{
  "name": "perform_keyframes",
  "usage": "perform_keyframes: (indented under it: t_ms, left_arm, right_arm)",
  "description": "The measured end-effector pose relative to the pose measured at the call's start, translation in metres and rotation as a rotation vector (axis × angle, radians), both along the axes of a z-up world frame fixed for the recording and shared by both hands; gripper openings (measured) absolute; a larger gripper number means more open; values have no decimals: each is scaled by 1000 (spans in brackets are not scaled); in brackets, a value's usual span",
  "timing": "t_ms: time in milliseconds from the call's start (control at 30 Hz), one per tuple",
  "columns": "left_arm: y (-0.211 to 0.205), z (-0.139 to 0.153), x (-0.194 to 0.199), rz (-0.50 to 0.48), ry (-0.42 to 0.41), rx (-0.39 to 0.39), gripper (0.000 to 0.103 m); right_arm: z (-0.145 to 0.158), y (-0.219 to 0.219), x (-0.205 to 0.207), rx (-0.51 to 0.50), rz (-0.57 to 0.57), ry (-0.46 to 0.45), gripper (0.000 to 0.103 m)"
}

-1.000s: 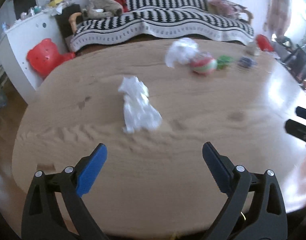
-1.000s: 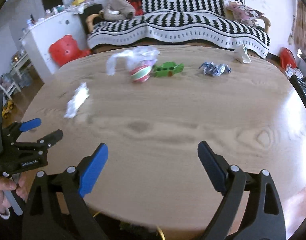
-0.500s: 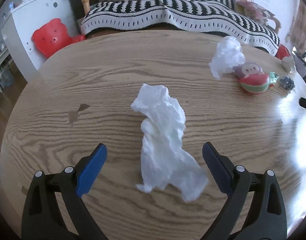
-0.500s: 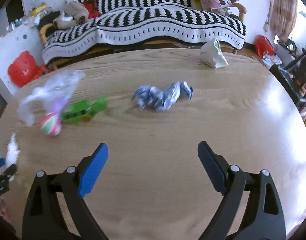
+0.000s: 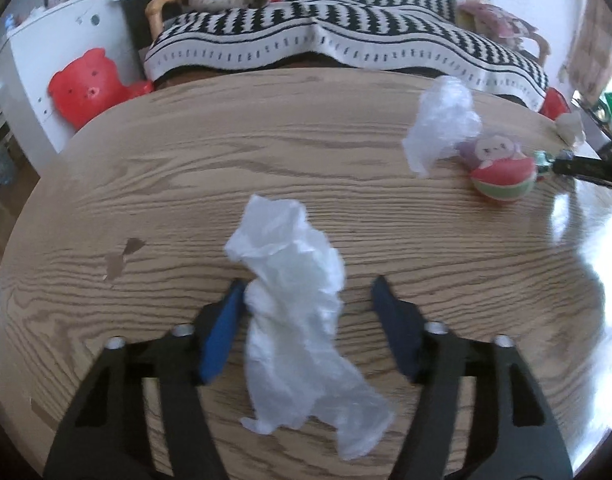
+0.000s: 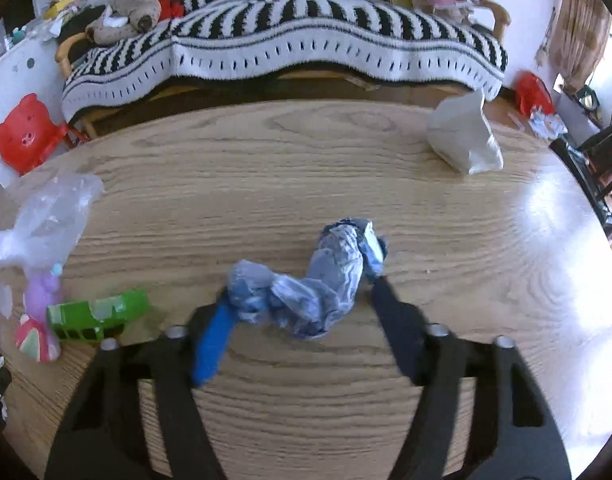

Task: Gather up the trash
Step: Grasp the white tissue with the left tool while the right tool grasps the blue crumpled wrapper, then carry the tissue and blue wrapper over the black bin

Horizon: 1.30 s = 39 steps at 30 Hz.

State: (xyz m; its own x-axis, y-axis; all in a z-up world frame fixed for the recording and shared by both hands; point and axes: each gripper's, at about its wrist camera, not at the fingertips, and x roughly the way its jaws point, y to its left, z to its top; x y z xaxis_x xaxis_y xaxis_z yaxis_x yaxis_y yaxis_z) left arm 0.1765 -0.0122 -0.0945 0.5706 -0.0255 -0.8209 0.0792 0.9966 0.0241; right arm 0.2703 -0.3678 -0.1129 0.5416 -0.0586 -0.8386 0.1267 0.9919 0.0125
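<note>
A: Starting at the left edge of the oval wooden table (image 5: 346, 152), what lies there?

B: A crumpled white plastic wrap (image 5: 301, 312), stretched from the middle toward the near edge. The left gripper (image 5: 308, 290) straddles it. Its jaws have just been closing and stand half-narrowed; the left blue pad touches the wrap's side, while the right pad stands apart from it, so nothing is clamped.

A: And further right?

B: Toward the far right edge lies a clear plastic bag (image 5: 442, 120), touching a round plush toy (image 5: 502, 172) in red, green and lilac. In the right wrist view that toy sits at the table's left edge with a green toy car (image 6: 97, 314) just beside it.

A: What about the right gripper (image 6: 301, 286)?

B: It sits over a twisted blue-and-white wrapper (image 6: 314, 280) near the table's middle. Its jaws have also just been closing; the blurred left pad meets the wrapper's left end and the right fingertip touches its right end. Whether they press firmly, I cannot tell.

A: Anything beyond?

B: A crumpled white paper bag (image 6: 464, 140) stands near the far right edge, well apart from the wrapper.
</note>
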Motion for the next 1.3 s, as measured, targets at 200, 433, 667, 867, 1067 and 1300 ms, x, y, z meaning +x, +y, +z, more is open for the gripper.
perform_keyframes:
  t_ms: [200, 433, 667, 867, 1067, 1300]
  left_arm:
    - [2, 7, -7, -5, 10, -32, 23]
    - [9, 22, -23, -6, 3, -48, 23]
    - [7, 53, -68, -46, -41, -65, 23]
    - [0, 67, -120, -101, -54, -72, 23]
    - [-4, 66, -156, -130, -60, -58, 23]
    - [-13, 63, -200, -204, -67, -52, 23]
  right_arm:
    - [12, 9, -18, -14, 26, -20, 37]
    - [36, 20, -83, 37, 37, -69, 37]
    - [54, 48, -179, 75, 101, -116, 37]
    - [67, 83, -244, 85, 186, -134, 37]
    - [71, 108, -287, 118, 246, -141, 37]
    - [75, 134, -328, 118, 325, -149, 37]
